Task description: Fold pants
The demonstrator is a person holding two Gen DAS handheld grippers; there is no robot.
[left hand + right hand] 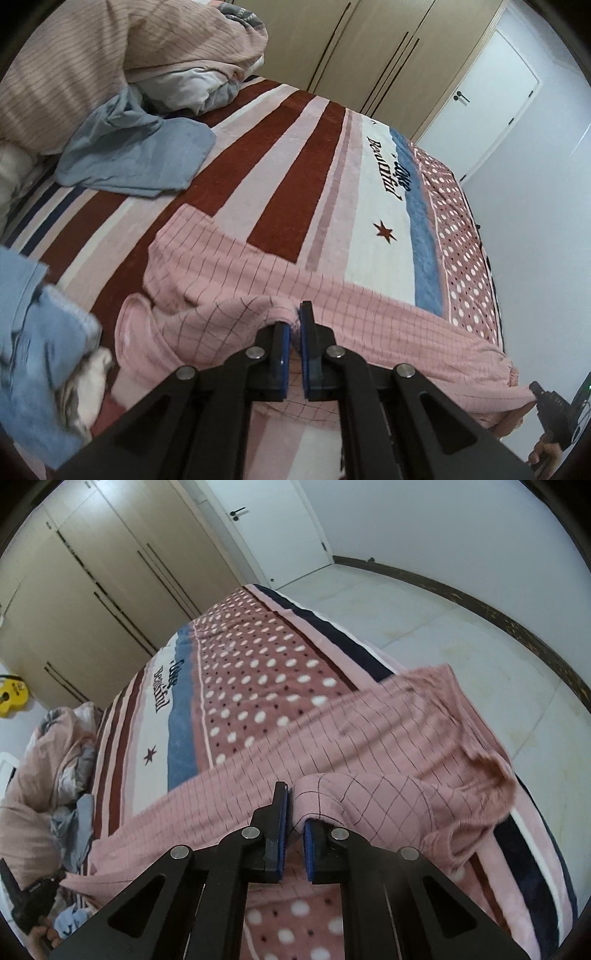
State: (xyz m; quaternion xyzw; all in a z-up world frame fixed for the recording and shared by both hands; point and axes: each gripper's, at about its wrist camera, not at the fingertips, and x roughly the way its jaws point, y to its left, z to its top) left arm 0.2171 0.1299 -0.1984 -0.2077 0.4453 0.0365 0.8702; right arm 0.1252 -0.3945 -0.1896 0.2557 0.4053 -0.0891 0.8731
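Observation:
Pink checked pants [236, 280] lie stretched across a striped blanket on the bed; they also show in the right wrist view [332, 731]. My left gripper [294, 321] is shut on a bunched fold of the pants near one end. My right gripper [295, 808] is shut on the other end, whose cloth drapes over the right finger. The right gripper [550, 410] shows at the far right of the left wrist view, and the left gripper [29, 897] at the lower left of the right wrist view. The pants hang taut between them.
A blue garment [136, 155] and a heap of pink bedding [110, 62] lie at the head of the bed. More blue clothes [40, 350] sit at my left. Wardrobe doors [92, 590], a white door [266, 528] and bare floor [461, 635] surround the bed.

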